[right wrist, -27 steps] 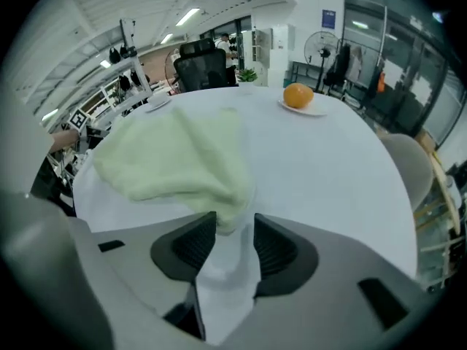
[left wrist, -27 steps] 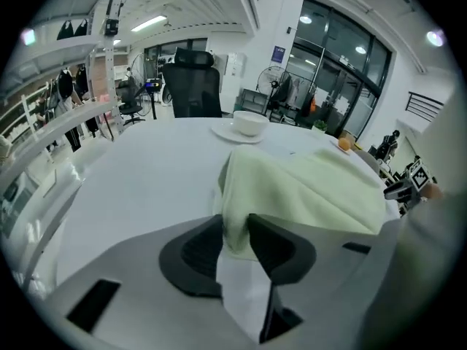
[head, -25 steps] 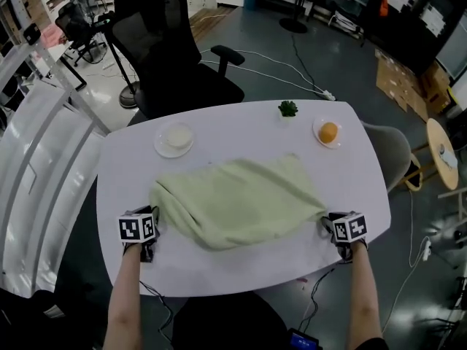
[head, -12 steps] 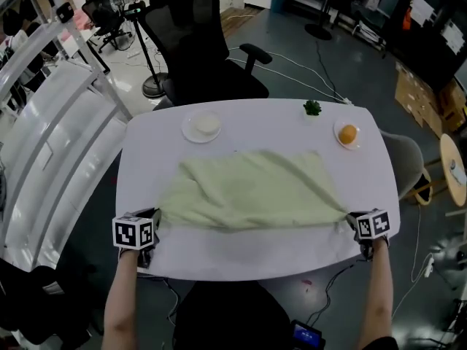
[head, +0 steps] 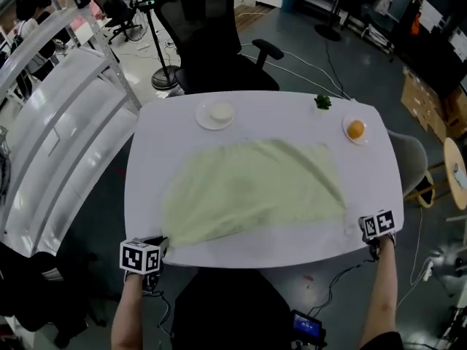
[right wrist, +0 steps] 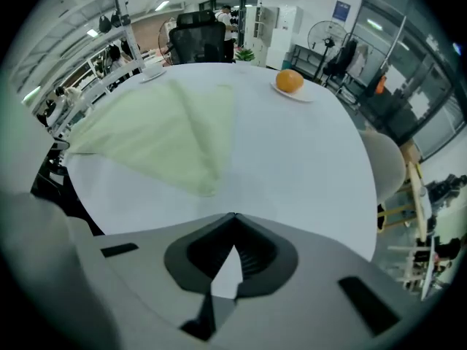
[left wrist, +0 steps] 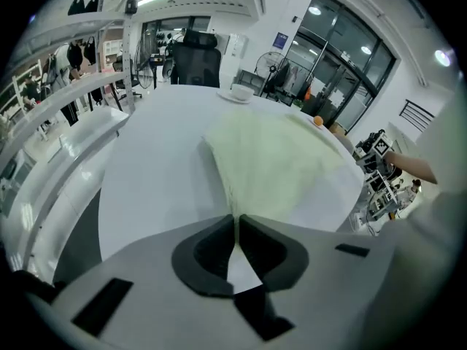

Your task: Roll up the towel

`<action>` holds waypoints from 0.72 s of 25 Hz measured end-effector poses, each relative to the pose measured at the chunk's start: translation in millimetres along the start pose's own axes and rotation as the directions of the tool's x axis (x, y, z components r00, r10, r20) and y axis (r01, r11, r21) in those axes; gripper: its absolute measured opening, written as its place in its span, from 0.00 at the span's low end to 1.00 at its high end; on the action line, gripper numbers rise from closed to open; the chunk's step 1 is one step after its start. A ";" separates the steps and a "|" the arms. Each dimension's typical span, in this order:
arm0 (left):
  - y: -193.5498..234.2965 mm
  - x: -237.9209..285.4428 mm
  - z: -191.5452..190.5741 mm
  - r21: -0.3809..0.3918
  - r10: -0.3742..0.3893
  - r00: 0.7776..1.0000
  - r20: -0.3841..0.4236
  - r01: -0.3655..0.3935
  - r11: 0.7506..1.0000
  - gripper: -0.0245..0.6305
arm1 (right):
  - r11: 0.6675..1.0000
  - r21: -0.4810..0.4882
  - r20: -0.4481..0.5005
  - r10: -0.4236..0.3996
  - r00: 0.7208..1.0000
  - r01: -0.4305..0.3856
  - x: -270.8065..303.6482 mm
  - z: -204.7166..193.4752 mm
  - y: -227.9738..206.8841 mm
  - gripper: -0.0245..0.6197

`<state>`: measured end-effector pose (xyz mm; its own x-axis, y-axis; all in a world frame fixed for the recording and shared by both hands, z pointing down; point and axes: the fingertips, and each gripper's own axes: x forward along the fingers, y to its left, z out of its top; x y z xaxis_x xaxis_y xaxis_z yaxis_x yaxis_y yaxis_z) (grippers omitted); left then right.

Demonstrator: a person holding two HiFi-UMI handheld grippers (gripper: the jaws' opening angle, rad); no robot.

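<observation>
Grey flooring surrounds a white rounded table (head: pixel 252 252), which is seen from above. A black office chair (head: pixel 211 42) is placed at its far side. A pale green towel (head: pixel 252 188) is spread flat over the middle of the table, with shallow creases along its right side. It is not yet rolled.

Beyond the towel, three small things are set near the far edge. A white saucer (head: pixel 220 114) is at the left, a green sprig (head: pixel 322 102) further right, and an orange (head: pixel 356 129) on a small plate at the far right.

The left gripper (left wrist: pixel 236 219) is held at the near left corner of the table. Its jaws have just been closing and are now pressed nearly together, with the towel's near left corner pinched between them. The cloth is seen fanning out from the jaw tips across the table.

The right gripper (right wrist: pixel 233 217) is held at the near right edge. Its jaws have just been closing and now meet fully, with nothing gripped. The towel's near right corner lies on the table ahead of it and to its left, apart from the jaw tips.
</observation>
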<state>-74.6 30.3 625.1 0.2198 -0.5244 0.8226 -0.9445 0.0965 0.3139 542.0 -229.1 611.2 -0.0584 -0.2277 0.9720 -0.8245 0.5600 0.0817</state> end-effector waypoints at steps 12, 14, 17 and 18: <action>43.8 -26.8 67.8 -0.043 0.096 0.980 0.172 -0.090 0.995 0.39 | 0.994 -0.094 0.202 -0.028 0.979 0.048 0.8 127.8 4.0 0.07; 53.4 -23.5 90.9 -0.012 0.125 0.976 0.179 -0.125 0.992 0.39 | 0.992 -0.117 0.224 -0.013 0.975 0.040 0.3 154.1 3.3 0.09; 63.6 -4.5 131.9 0.032 0.157 0.968 0.196 -0.167 0.985 0.37 | 0.988 -0.153 0.248 0.018 0.969 0.021 6.3 192.4 6.0 0.15; 64.6 4.6 146.0 0.045 0.159 0.967 0.202 -0.171 0.984 0.37 | 0.987 -0.159 0.258 0.032 0.966 0.010 9.1 204.8 7.9 0.18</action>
<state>-170.2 -89.4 580.0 0.0134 -0.6621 0.7493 -0.9782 0.1466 0.1470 419.7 -389.8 575.5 -0.2280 -0.4072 0.8844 -0.7248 0.6775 0.1251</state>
